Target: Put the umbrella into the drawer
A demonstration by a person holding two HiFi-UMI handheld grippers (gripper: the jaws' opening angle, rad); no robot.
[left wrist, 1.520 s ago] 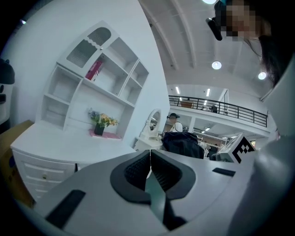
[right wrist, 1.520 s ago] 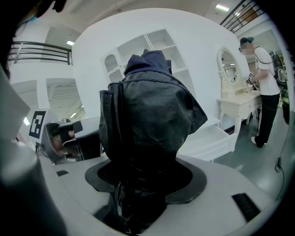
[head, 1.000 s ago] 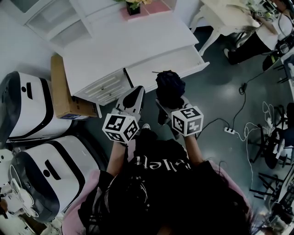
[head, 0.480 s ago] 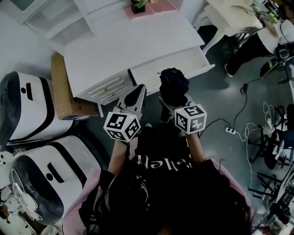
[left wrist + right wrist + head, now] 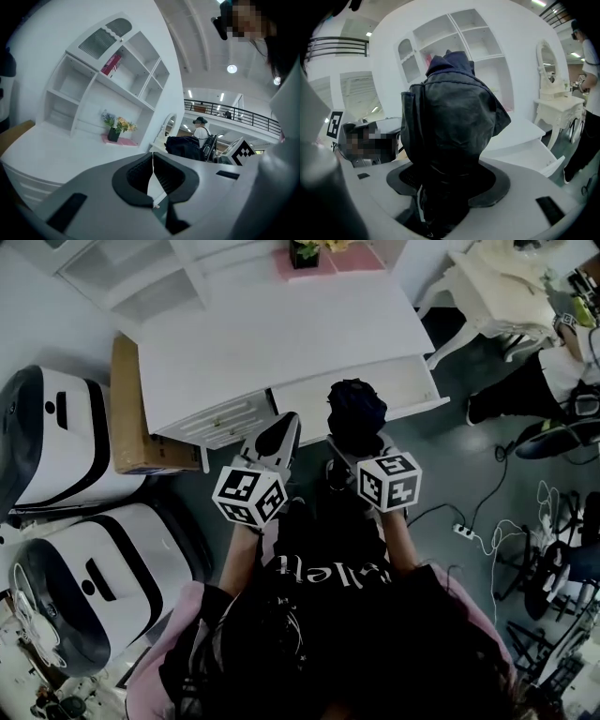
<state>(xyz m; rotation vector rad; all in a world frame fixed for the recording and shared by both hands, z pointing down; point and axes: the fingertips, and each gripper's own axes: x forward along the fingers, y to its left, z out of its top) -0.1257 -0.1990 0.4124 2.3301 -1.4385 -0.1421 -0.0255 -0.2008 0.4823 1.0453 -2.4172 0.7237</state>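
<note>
Left gripper (image 5: pixel 280 425): jaws pressed together, nothing between them, held beside the right. Right gripper (image 5: pixel 355 442): jaws clamped on the folded dark umbrella (image 5: pixel 356 409), which stands upright from them. In the head view the umbrella overlaps the front edge of the open drawer (image 5: pixel 405 381) of the white desk (image 5: pixel 281 334).

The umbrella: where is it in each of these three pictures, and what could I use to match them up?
Head view: the umbrella is in the upper middle, held in the right gripper, at the front of the open drawer.
Left gripper view: it is the dark bundle right of centre, beyond the shut jaws.
Right gripper view: it fills the centre, clamped between the jaws.
Shared landmark: the white shelf unit.
</note>
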